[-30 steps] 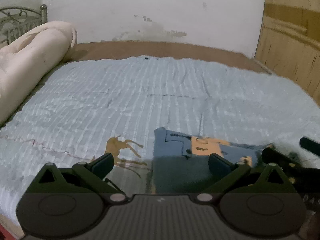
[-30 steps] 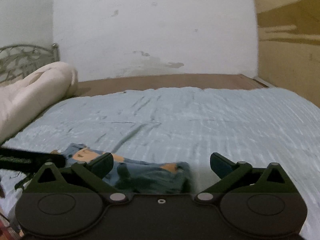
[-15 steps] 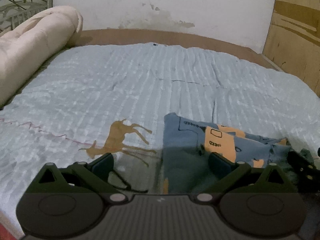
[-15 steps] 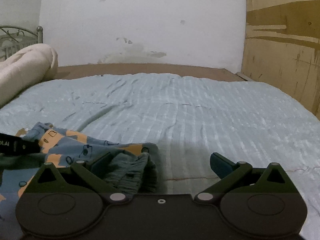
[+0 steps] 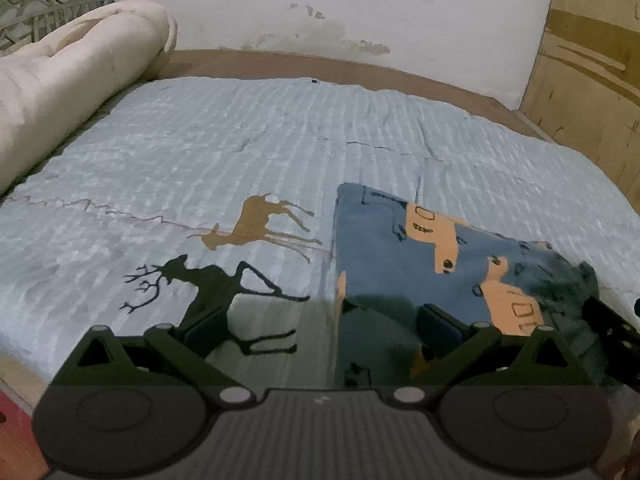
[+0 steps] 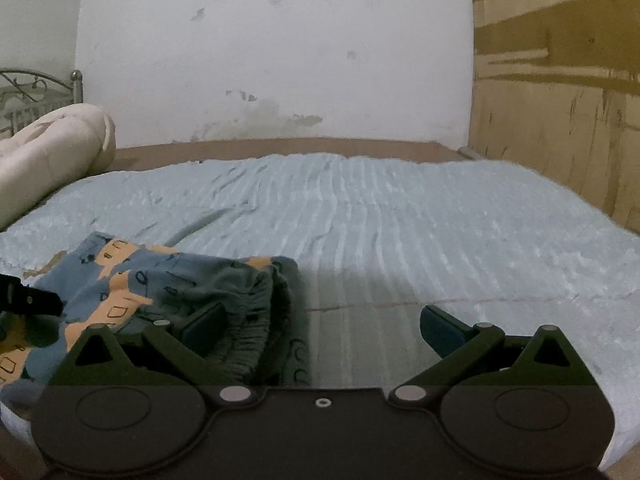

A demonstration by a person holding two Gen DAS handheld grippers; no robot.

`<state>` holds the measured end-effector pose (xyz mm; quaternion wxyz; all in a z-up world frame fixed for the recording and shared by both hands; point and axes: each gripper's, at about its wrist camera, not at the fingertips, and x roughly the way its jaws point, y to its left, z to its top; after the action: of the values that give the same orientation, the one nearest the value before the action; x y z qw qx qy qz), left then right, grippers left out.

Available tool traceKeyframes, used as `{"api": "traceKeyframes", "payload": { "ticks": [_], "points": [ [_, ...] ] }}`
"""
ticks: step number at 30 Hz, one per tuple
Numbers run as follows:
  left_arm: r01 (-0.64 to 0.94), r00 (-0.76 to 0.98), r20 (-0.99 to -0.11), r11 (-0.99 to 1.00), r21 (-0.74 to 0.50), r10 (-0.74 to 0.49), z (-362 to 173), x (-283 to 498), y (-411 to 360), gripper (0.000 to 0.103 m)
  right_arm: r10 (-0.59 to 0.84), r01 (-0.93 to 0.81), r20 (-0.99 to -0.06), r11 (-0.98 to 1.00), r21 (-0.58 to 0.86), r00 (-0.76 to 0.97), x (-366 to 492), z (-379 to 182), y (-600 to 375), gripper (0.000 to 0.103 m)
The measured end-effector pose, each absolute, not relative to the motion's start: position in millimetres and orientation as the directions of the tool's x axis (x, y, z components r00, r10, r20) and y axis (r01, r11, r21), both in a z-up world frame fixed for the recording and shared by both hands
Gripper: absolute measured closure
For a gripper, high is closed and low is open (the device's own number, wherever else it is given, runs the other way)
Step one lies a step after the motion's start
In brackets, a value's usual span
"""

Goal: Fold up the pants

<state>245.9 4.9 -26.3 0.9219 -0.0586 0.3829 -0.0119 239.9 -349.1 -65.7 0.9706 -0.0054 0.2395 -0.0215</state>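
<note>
Blue pants (image 5: 404, 252) with orange car prints lie folded in a small stack on the pale blue bedspread (image 5: 240, 152). In the left wrist view they sit right of centre, their near edge under my right fingertip. My left gripper (image 5: 322, 328) is open above the bedspread, nothing between its fingers. In the right wrist view the pants (image 6: 168, 284) lie at lower left, grey elastic waistband facing me. My right gripper (image 6: 322, 322) is open too, its left finger over the waistband, its right finger over bare bedspread (image 6: 440, 232).
A rolled cream quilt (image 5: 68, 88) lies along the bed's left side by a metal headboard (image 5: 44, 4). Deer prints (image 5: 260, 224) mark the bedspread left of the pants. A wooden panel (image 6: 560, 92) stands at the right, a white wall (image 6: 276, 52) behind.
Both grippers have pulled back and up from the folded pants, so more of the stack and the deer prints shows. Both stay open; the pants lie still.
</note>
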Motion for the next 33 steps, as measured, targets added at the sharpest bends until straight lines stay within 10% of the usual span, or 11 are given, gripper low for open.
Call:
{"api": "traceKeyframes", "payload": {
  "ticks": [33],
  "points": [
    [-0.023,0.688,-0.722,0.992,-0.128,-0.077,-26,199,7,0.001,0.053,-0.056,-0.440,0.998,0.006,0.896,248,-39,-349,0.001]
  ]
}}
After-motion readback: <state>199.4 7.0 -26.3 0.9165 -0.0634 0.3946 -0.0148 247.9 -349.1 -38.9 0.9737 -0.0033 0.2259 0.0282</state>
